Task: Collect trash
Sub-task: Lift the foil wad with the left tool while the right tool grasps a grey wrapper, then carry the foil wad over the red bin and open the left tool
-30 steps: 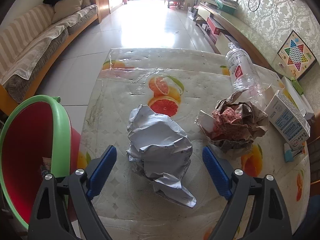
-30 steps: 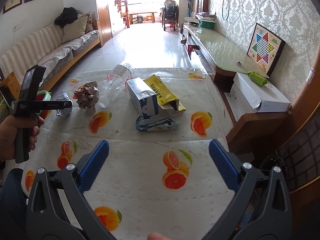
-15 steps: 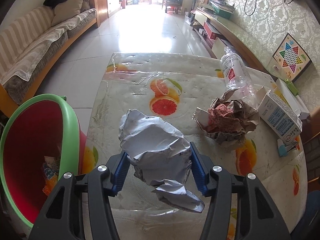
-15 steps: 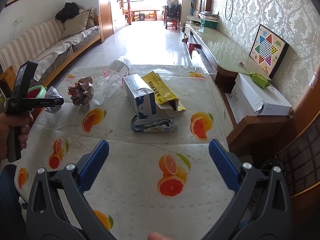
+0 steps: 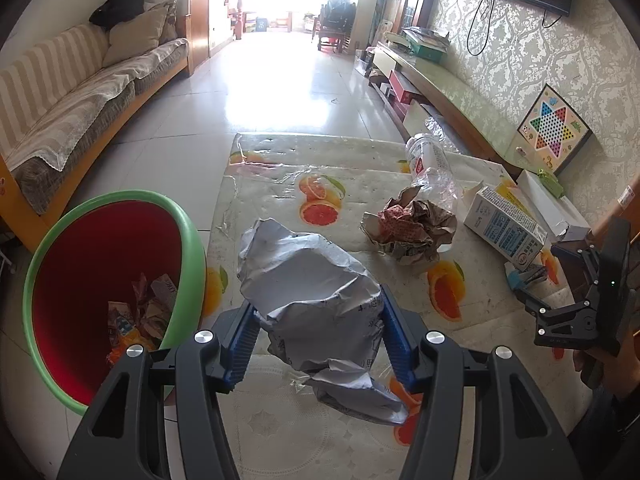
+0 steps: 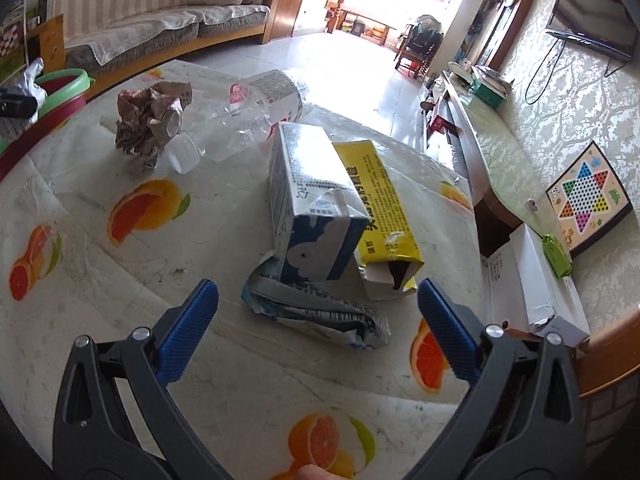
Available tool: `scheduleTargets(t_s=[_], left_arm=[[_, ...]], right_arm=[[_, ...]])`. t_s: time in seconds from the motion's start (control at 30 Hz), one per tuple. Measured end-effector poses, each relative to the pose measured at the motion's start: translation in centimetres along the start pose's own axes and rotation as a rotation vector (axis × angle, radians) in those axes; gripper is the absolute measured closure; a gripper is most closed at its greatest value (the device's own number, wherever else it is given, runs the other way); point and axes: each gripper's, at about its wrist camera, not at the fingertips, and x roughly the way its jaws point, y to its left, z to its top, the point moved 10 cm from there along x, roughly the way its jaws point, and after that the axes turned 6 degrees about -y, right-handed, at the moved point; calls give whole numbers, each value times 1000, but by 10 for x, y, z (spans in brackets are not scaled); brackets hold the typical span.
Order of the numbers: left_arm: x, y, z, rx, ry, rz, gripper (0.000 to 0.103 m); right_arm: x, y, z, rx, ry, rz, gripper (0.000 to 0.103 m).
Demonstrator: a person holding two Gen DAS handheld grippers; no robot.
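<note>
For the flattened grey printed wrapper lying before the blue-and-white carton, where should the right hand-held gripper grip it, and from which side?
Grip the flattened grey printed wrapper across its narrow middle, coming from above and the near side. It lies long and low, and the blue-and-white carton blocks its far edge. The open right hand-held gripper already straddles it.

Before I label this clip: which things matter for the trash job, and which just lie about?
Job: silver wrapper in left tongs, bin, crumpled paper, bottle, carton, yellow box.
Idle: game board, sofa.
</note>
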Motion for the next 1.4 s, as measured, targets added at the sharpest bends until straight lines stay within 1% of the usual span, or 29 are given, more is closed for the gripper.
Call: scheduleTargets(t_s=[0.07,0.1,0.13,0.17,0.2,0.27,0.3,0.33,0.5,0.6,0.77,0.97,1.1,1.4], left_arm=[[-6,2,3,-4,-11,-4,49],[-8,3,3,-4,-15,-5,49],[-10,3,4,-4,-18,-6,49],[-11,4,4,-4,-19,-4,49],[-12,4,3,-2,-22,-3,49],[-14,4,1,-5,-21,-8,49],[-13,4,0,-10,-20,-10,49],[-13,5,-1,-13,-19,-9,49],[-15,6,-9,-23,-15,-14,49],[-21,8,-9,-30,-25,-13,49],[-33,12,-8,-25,-49,-7,49],[-45,26,-10,-44,-69,2,49],[-54,40,-9,-61,-86,15,49],[-69,90,-4,-119,-119,65,49]], right_arm=[[6,0,-3,10,26,19,7],[10,1,-4,23,42,33,15],[13,1,-7,37,64,48,30],[14,1,-9,55,72,61,31],[13,2,-9,70,70,71,35],[9,4,-10,90,69,86,39],[8,6,-11,100,70,98,47],[5,8,-12,107,77,107,61],[-10,18,-20,158,90,137,64],[-27,24,-23,205,92,159,66],[-61,30,-16,246,61,165,66],[-97,42,5,252,8,153,67],[-114,57,22,242,-26,163,67],[-124,100,54,195,-59,207,67]])
